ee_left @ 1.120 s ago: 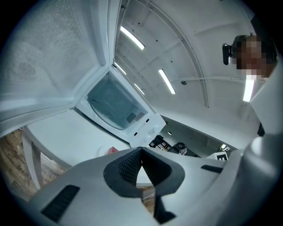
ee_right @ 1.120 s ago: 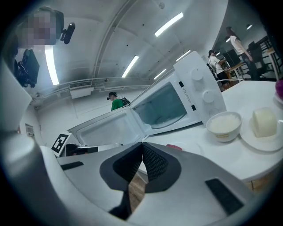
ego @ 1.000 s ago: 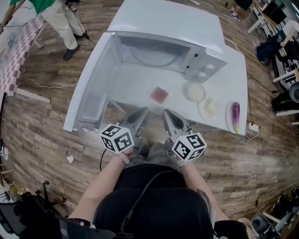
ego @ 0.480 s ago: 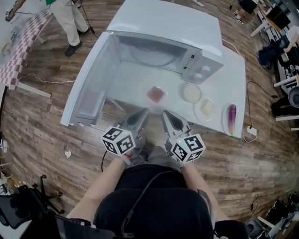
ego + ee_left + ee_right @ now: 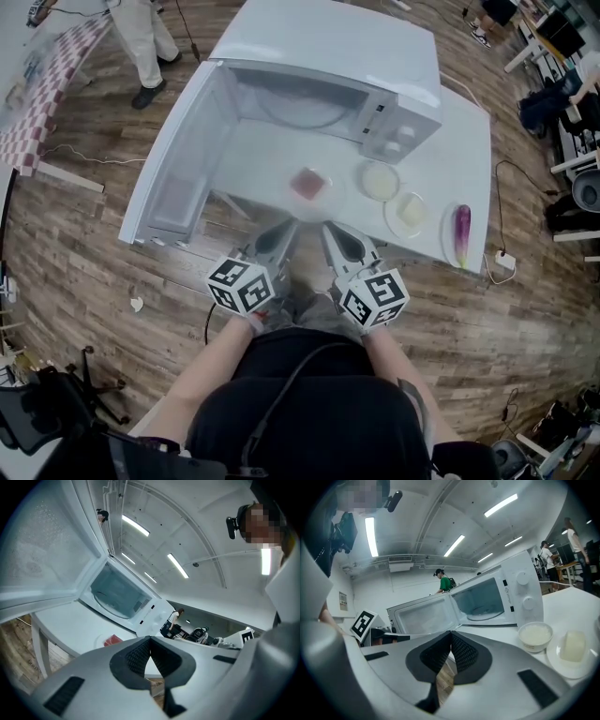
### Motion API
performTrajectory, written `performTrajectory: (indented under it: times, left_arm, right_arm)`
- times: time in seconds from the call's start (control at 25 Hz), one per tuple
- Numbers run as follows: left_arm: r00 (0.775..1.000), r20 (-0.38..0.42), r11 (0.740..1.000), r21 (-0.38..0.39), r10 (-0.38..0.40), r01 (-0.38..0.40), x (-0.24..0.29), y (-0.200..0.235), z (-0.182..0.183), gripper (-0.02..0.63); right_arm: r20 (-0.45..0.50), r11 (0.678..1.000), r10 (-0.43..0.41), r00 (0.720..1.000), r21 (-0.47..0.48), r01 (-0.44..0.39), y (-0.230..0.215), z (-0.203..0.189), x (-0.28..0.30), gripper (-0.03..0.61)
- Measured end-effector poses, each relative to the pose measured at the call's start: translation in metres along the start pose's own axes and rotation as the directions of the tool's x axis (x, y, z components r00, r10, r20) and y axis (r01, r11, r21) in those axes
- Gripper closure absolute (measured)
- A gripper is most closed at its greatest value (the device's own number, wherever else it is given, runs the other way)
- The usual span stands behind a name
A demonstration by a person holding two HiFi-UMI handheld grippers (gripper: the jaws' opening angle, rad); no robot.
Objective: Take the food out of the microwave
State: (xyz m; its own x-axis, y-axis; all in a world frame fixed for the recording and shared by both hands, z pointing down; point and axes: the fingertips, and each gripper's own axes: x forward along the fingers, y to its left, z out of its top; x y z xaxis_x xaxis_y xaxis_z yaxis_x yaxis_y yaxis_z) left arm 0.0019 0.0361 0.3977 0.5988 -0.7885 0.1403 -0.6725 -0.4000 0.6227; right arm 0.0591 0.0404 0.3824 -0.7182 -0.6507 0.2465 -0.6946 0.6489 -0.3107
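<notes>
Left gripper (image 5: pixel 286 228) and right gripper (image 5: pixel 330 230) both closed, empty — microwave (image 5: pixel 328 47) looks bare, I think; dish (image 5: pixel 308 183) sits on table (image 5: pixel 258 173) — probably only door-closing remains.

The reddish food (image 5: pixel 309 183) lies flat on the table (image 5: pixel 466 141) just before the white microwave (image 5: pixel 328 47), whose door (image 5: pixel 178 159) stands wide open.

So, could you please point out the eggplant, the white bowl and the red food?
eggplant (image 5: pixel 461 228), head view, middle of its body.
white bowl (image 5: pixel 534 646), right gripper view, its front wall.
red food (image 5: pixel 309 183), head view, its centre.
</notes>
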Motion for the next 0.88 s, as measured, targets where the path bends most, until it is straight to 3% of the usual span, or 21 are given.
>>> performTrajectory:
  times: [0.88]
  left_arm:
    - [0.998,0.011,0.998,0.011,0.057,-0.058,-0.025,-0.021,-0.028,0.603]
  right_arm:
    - [-0.044,0.998,0.066,0.997,-0.018,-0.067,0.020,-0.022,-0.029,0.558]
